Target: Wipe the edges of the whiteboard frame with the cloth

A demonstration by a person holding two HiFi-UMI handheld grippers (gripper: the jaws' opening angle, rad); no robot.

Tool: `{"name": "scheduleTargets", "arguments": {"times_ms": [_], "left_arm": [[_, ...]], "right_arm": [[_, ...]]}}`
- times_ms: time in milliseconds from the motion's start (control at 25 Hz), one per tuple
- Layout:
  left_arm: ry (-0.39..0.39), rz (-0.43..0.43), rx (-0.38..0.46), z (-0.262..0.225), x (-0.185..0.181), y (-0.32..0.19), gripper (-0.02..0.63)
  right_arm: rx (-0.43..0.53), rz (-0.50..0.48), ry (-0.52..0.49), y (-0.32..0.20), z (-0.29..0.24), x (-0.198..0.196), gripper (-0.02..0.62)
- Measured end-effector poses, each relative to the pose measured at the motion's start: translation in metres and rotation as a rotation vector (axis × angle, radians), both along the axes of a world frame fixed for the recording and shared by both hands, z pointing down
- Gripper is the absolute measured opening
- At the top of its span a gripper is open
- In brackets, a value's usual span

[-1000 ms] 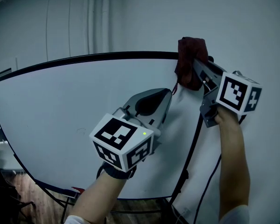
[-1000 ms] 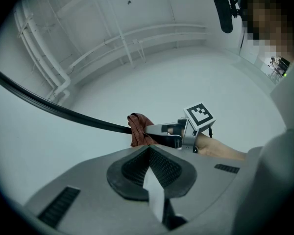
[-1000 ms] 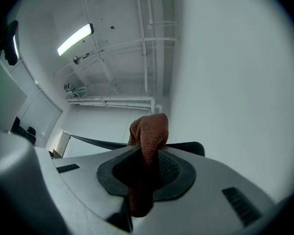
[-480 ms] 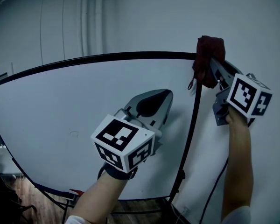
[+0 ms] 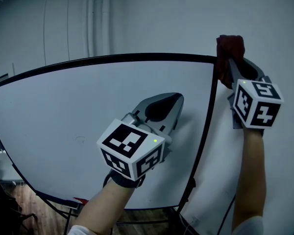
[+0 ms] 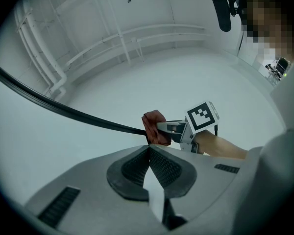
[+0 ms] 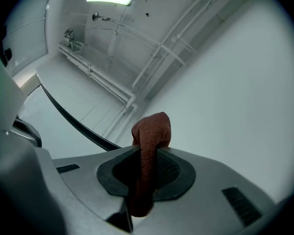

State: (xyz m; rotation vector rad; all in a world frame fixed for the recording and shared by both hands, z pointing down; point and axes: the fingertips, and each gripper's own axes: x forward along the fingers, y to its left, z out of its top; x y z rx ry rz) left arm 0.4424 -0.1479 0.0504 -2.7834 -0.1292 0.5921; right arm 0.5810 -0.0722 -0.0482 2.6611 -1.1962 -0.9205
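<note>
The whiteboard (image 5: 88, 111) has a thin black frame (image 5: 137, 58) along its top and right edge. A dark red cloth (image 5: 229, 45) is clamped in my right gripper (image 5: 232, 62), held at the board's top right corner, against the frame's outer side. In the right gripper view the cloth (image 7: 149, 131) stands up between the jaws of the right gripper (image 7: 147, 153), with the frame (image 7: 73, 121) to the left. My left gripper (image 5: 170, 101) is shut and holds nothing, hovering before the board's right part. In the left gripper view the left gripper (image 6: 148, 150) points toward the cloth (image 6: 154, 127).
A white wall with vertical pipes (image 5: 90, 23) rises behind the board. The board's black stand legs (image 5: 188, 195) reach down to a wooden floor (image 5: 34, 199). A dark cable (image 5: 224, 195) hangs on the wall right of the stand.
My right gripper has carried the cloth rightward along the top frame edge to the top right corner. The left gripper has hardly moved.
</note>
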Motion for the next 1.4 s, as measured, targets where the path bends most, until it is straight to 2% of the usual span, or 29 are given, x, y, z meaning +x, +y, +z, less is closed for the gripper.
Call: {"name": "scheduleTargets", "arguments": {"times_ms": [280,520,760,880,1080,1400], "left_arm": [[0.01,-0.004,0.0,-0.003,-0.013,-0.023,0.009],[0.01,-0.006,0.002,-0.001,-0.022,-0.018,0.009],[0.011,-0.014,0.012,-0.006,-0.036,0.002,0.009],[0.016,-0.024,0.015,-0.007,-0.055,0.003,0.009],[0.018,-0.056,-0.002,0.003,-0.091,-0.043,0.009],[0.015,-0.103,-0.015,0.013,-0.156,-0.087,0.009]], "right_arm": [[-0.069,-0.034,0.019,-0.049,0.007,-0.026,0.057],[-0.083,-0.006,0.037,-0.048,0.009,-0.035,0.057],[-0.118,-0.051,0.025,-0.047,0.007,-0.049,0.057],[-0.126,-0.08,0.014,-0.051,0.006,-0.065,0.057],[-0.159,-0.133,-0.009,-0.106,0.016,-0.095,0.057],[-0.179,-0.2,-0.028,-0.161,0.025,-0.159,0.057]]}}
